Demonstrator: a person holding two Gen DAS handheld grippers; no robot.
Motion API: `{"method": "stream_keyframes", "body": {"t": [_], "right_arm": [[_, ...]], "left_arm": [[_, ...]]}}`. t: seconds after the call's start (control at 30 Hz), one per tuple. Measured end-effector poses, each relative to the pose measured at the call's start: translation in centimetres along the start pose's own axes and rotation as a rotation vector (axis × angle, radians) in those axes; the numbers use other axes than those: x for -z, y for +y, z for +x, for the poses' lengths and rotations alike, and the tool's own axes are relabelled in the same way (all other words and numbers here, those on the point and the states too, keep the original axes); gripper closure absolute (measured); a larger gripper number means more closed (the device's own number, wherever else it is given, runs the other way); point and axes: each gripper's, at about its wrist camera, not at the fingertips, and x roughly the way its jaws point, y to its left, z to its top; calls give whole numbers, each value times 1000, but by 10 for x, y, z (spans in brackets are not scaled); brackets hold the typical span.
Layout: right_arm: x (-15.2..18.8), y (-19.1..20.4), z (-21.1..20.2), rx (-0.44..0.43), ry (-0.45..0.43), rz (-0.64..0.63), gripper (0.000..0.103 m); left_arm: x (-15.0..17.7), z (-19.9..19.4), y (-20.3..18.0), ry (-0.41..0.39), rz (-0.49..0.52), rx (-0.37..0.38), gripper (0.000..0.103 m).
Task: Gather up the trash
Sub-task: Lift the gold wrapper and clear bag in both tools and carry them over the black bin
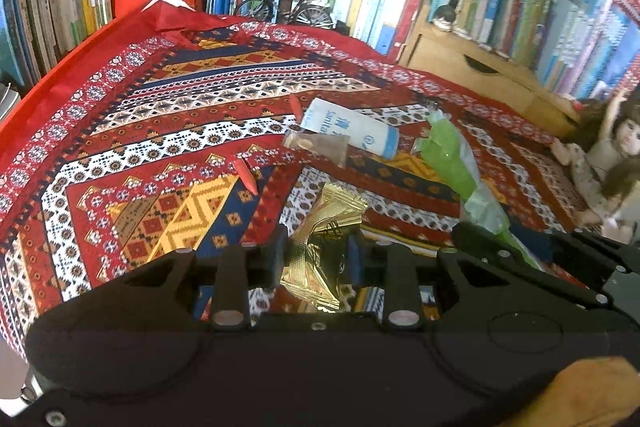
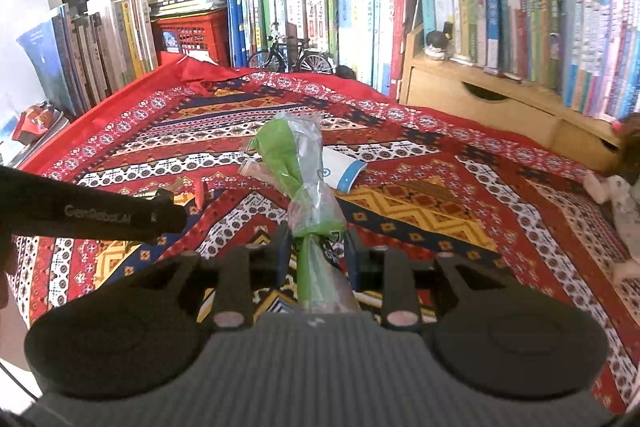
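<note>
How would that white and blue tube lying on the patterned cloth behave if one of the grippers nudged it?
The white and blue tube looks round at its capped end, so a sideways nudge would probably roll it a little. Its other end seems flattened, which may make it swing round instead of rolling straight. The tablecloth is soft fabric, so it likely would not slide far.

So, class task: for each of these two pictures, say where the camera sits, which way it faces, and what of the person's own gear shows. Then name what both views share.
Left wrist view: sits on the left gripper, looking forward and down over the patterned cloth towards the bookshelves; the gripper is shut on a gold wrapper.
Right wrist view: sits on the right gripper, facing the same way; it is shut on a green plastic wrapper.
Shared: the cloth, a white-and-blue packet, and each shows the other gripper.
</note>
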Motion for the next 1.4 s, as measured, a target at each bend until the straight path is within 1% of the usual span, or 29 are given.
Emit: {"method": "stream_keyframes", "body": {"t": [0.17,0.37,0.53,0.73,0.9,1.0,1.17,1.23,1.3,1.4], "right_arm": [[11,16,-27,18,-18,-1,69],[25,41,-61,16,-49,-4,69],[39,59,-88,12,-69,-6,69],[62,82,-127,10,-92,-23,69],[87,103,-153,-5,-83,-33,69],[103,115,-162,-19,-60,-39,69],[128,138,-168,-78,-10,-107,69],[138,146,-166,-105,10,-137,69],[148,153,-167,-124,22,-158,69],[168,163,-163,-151,54,-180,69]], "left_arm": [[18,-36,8,-23,19,25,74],[41,-77,22,-45,23,12,74],[66,-109,35,-54,26,-13,74],[106,-148,49,-58,35,-40,74],[144,-176,63,-40,17,-46,74],[167,-185,73,-18,-3,-57,74],[203,-192,89,8,-62,-83,74],[216,-192,96,20,-96,-99,74],[230,-189,103,40,-135,-98,74],[254,-182,111,67,-152,-118,74]]}}
